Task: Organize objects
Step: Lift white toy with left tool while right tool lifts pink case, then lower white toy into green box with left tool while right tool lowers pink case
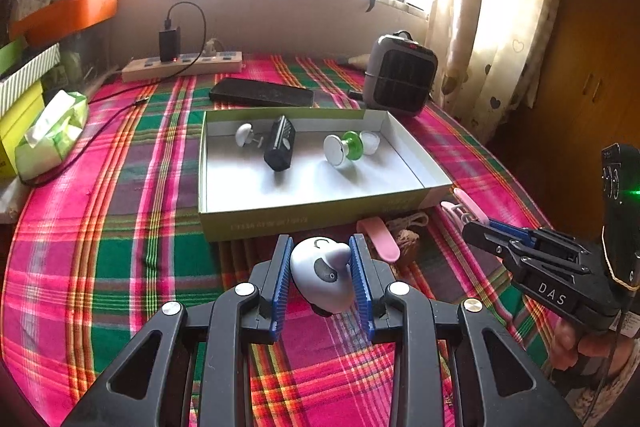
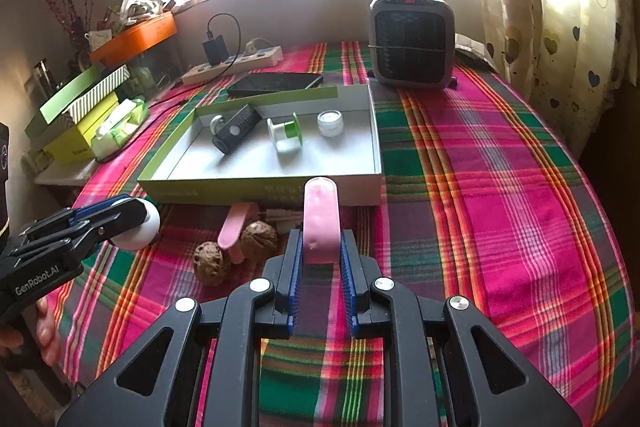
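Left gripper (image 1: 322, 273) is clamped on a white gadget (image 1: 320, 269); right gripper (image 2: 320, 259) on a pink clip (image 2: 321, 223).
Walnuts (image 2: 236, 251) are seen lower centre; a spool (image 2: 286, 135), jar (image 2: 330, 123) and black case (image 2: 237, 129) are held in the box (image 2: 260, 187).

A white rounded gadget (image 1: 324, 277) sat clamped in the left claw (image 1: 322, 277); a pink clip (image 2: 321, 223) stood upright in the right claw (image 2: 322, 267), near the tray (image 2: 256, 189).

Tablecloth (image 2: 480, 187): plaid of magenta, green, orange and grey
Box (image 1: 320, 223): olive-green outside, white inside
Spool (image 2: 285, 135): white with green flange
Clip (image 2: 322, 223): pale pink
Walnuts (image 2: 234, 249): brown
Gripper pads (image 1: 282, 281): blue, ribbed
Curtain (image 2: 560, 7): cream with dark hearts
Tray (image 2: 136, 37): orange
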The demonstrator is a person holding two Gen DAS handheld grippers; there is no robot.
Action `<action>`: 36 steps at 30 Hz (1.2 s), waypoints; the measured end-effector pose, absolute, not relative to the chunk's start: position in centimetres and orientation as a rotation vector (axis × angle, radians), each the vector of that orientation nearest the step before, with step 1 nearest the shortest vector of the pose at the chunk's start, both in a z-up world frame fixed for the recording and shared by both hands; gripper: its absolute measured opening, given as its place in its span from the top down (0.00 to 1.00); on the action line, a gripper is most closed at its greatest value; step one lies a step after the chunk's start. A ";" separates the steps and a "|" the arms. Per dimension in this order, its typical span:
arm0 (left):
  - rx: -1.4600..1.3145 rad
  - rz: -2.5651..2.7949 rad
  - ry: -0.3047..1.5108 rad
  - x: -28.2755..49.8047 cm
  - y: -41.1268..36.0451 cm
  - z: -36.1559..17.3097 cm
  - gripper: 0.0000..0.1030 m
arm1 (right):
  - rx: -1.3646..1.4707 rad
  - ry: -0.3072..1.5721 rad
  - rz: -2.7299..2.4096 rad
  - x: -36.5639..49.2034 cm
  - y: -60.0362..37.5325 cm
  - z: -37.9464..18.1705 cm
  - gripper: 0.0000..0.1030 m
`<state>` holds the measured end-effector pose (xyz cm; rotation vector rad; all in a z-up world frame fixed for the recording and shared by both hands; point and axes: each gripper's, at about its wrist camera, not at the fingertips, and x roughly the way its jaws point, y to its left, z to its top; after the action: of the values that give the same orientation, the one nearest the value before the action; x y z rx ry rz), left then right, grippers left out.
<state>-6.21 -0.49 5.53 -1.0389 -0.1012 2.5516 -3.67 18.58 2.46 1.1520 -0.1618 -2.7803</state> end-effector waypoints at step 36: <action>-1.106 2.625 -0.125 -17.1 -1.7 4.3 0.74 | 1.222 -0.069 -2.740 -13.4 18.7 1.4 0.82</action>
<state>-17.13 -1.73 4.31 -1.1058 -0.1253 2.6250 -13.44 18.65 1.40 1.2217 -0.0694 -2.7402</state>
